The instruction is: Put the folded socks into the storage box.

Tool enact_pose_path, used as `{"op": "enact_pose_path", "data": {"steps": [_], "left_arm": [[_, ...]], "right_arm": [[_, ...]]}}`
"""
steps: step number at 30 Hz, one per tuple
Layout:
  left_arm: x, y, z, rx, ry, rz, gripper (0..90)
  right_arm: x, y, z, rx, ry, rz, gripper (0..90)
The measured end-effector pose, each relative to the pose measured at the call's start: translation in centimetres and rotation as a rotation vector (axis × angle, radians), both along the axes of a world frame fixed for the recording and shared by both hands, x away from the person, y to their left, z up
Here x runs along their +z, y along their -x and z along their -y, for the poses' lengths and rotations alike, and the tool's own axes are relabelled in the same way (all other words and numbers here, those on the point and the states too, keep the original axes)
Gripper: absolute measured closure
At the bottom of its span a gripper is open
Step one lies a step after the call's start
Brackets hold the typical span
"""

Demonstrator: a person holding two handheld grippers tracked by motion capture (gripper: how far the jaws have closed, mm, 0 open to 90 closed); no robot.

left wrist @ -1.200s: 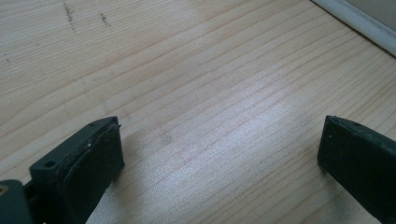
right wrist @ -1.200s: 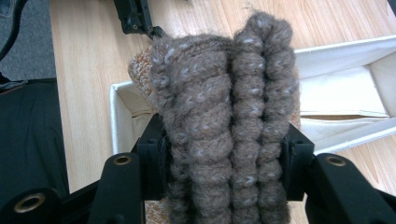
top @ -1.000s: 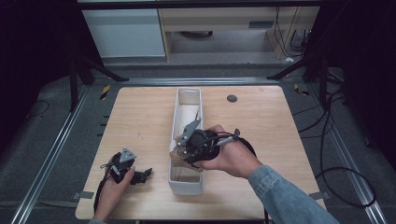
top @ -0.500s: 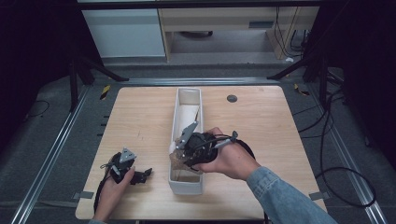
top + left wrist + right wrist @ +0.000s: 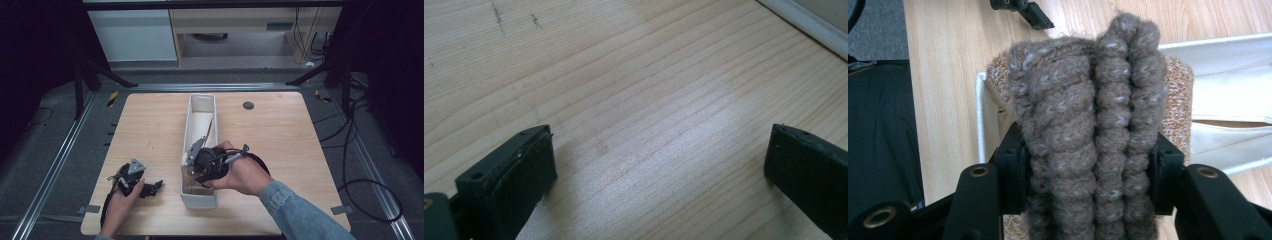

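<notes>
My right gripper [image 5: 1088, 165] is shut on a thick roll of brown-grey knitted fabric [image 5: 1088, 125], one pad pressing on each side. In the high view the right gripper [image 5: 199, 167] hovers over the near end of a long white bin [image 5: 200, 201]. A speckled orange-tan knit [image 5: 1179, 100] lies in the bin under the roll and also shows from above as the tan knit [image 5: 189, 181]. My left gripper [image 5: 152, 187] rests low on the wooden table [image 5: 150, 130], left of the bin. In its own view the left gripper [image 5: 659, 165] stands open with bare wood between its jaws.
Folded cream cloth [image 5: 202, 125] fills the far part of the bin. A small dark disc [image 5: 248, 105] sits on the table near its far edge. The bin's white wall [image 5: 804, 22] runs past the left gripper's upper right. Cables [image 5: 360, 165] trail on the floor to the right.
The right hand with the brown knit has shifted slightly toward the near end of the bin. The left hand has stayed in place.
</notes>
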State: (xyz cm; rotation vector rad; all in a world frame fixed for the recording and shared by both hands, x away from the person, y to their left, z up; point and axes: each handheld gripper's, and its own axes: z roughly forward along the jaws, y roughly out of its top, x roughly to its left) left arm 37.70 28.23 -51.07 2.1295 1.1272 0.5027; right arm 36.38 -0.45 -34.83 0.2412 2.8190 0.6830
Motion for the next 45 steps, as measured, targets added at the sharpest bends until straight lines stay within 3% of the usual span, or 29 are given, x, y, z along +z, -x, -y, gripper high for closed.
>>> {"op": "enact_pose_path", "data": {"steps": [17, 31, 37, 45], "left_arm": [[0.0, 0.0, 0.0, 0.0, 0.0, 0.0, 0.0], [0.0, 0.0, 0.0, 0.0, 0.0, 0.0, 0.0], [0.0, 0.0, 0.0, 0.0, 0.0, 0.0, 0.0], [0.0, 0.0, 0.0, 0.0, 0.001, 0.0, 0.0]], "right_arm": [[-1.0, -0.2, -0.2, -0.001, -0.01, -0.015, 48.6], [-1.8, -0.3, -0.6, -0.002, 0.005, -0.029, 48.6], [-2.2, -0.3, -1.0, 0.0, 0.033, -0.025, 48.7], [-3.2, -0.7, -1.0, -0.001, 0.023, -0.057, 48.5]]}}
